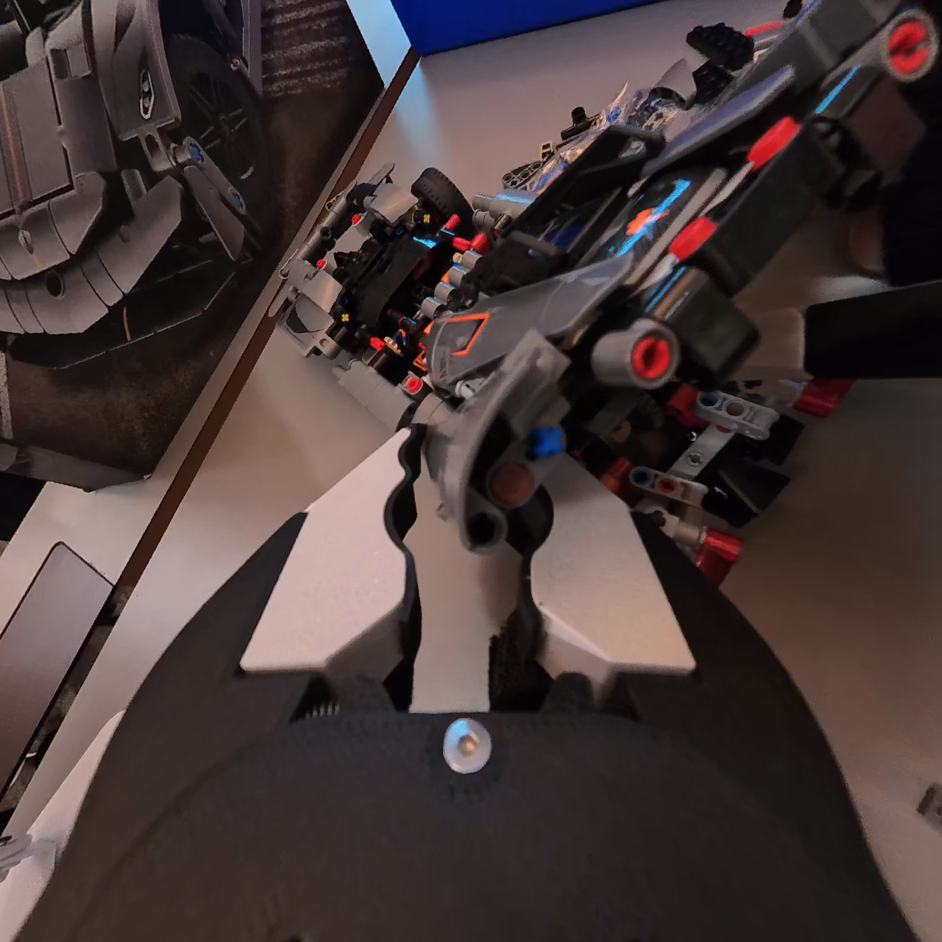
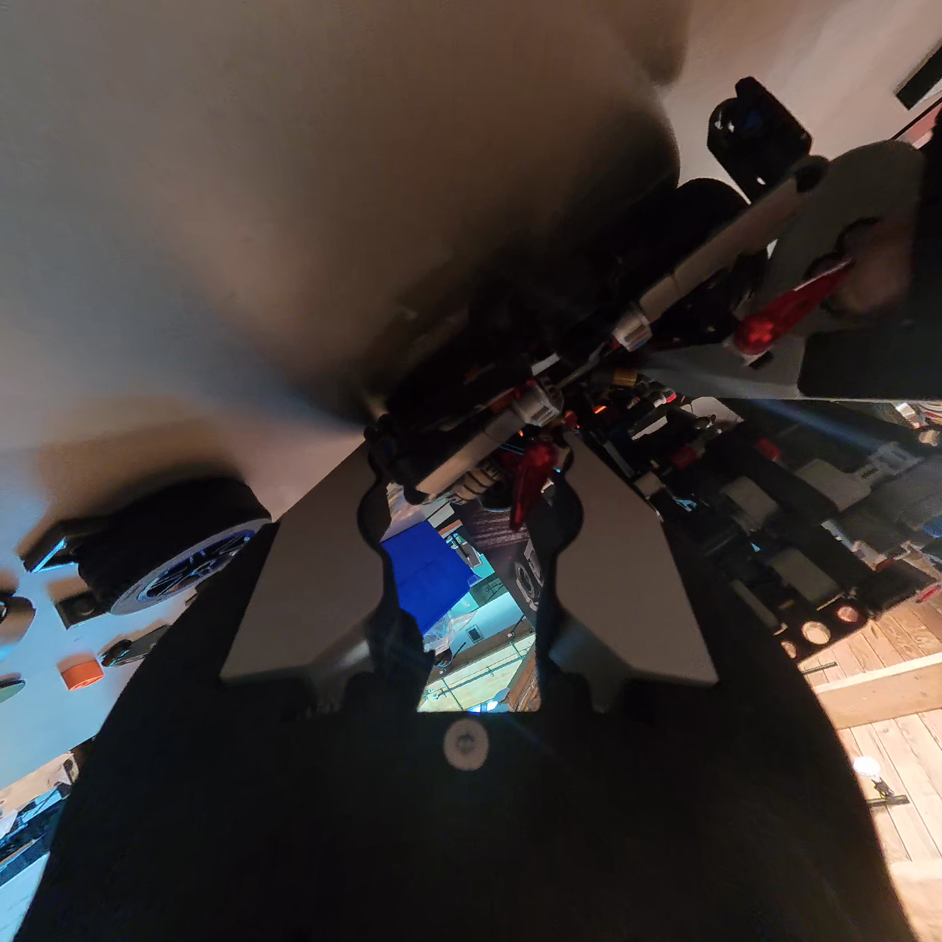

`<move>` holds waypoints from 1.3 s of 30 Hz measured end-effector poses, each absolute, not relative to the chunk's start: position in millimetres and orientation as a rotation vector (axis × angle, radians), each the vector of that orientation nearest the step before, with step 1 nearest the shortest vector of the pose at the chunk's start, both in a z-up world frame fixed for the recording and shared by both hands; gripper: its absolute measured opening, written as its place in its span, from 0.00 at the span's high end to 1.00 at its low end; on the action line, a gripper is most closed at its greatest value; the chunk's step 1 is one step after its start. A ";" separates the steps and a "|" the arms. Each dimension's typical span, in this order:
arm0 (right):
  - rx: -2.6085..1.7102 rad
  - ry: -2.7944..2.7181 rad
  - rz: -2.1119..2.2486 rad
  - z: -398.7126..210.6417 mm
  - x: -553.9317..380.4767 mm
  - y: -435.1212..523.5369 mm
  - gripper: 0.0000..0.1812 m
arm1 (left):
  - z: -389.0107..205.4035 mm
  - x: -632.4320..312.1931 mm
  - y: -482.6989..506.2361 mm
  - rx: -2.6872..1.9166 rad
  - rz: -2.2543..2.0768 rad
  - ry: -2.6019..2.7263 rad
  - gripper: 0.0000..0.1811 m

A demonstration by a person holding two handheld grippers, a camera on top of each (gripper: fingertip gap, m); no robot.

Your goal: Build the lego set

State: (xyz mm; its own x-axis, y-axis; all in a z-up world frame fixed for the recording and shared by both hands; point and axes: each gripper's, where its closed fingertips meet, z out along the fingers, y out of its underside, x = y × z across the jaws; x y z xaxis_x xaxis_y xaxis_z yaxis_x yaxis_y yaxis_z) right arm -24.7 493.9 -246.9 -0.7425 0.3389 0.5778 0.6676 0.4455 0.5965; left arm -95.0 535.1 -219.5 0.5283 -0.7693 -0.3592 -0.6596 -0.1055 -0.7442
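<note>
1. Left gripper [image 1: 469, 489] is closed on the near grey end of the lego car body [image 1: 637, 265]; the body's long axis runs away up-right, lifted off the table [image 1: 316, 509].
2. Right gripper [image 2: 469, 489], jaws partly apart, pinches its far end.
3. A loose wheel [image 2: 168, 540] lies left; no containers visible.

My views are dim and warm-lit, edges bent by the wide lens, close parts blurred, shadows heavy.
</note>
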 end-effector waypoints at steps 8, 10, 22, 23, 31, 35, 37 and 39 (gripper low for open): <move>-0.899 -2.341 -1.203 -248.4 -21.5 492.4 0.69 | -219.8 -93.6 535.3 -1.803 -0.092 1.191 0.81; -0.913 -2.339 -1.194 -248.4 -21.0 492.9 0.69 | -219.5 -93.1 535.2 -1.803 -0.089 1.184 0.81; -0.838 -2.240 -1.165 -221.7 -18.9 482.4 0.64 | -218.5 -94.3 535.8 -1.815 -0.156 1.182 0.80; -0.834 -2.225 -1.153 -216.3 -17.1 479.2 0.64 | -218.5 -94.6 535.8 -1.817 -0.161 1.181 0.80; -1.378 -1.974 -0.574 -193.1 11.3 453.5 0.68 | -217.4 -94.4 536.6 -1.876 -0.279 1.112 0.77; -1.778 -1.535 -0.039 -182.5 9.9 462.5 0.66 | -219.6 -97.1 542.0 -1.938 -0.358 1.048 0.71; -1.902 -1.334 0.178 -184.2 8.4 474.0 0.71 | -220.7 -96.7 543.7 -1.969 -0.396 1.020 0.72; -2.015 -1.225 0.325 -196.7 9.2 485.1 0.67 | -221.1 -96.7 545.3 -1.976 -0.394 1.010 0.73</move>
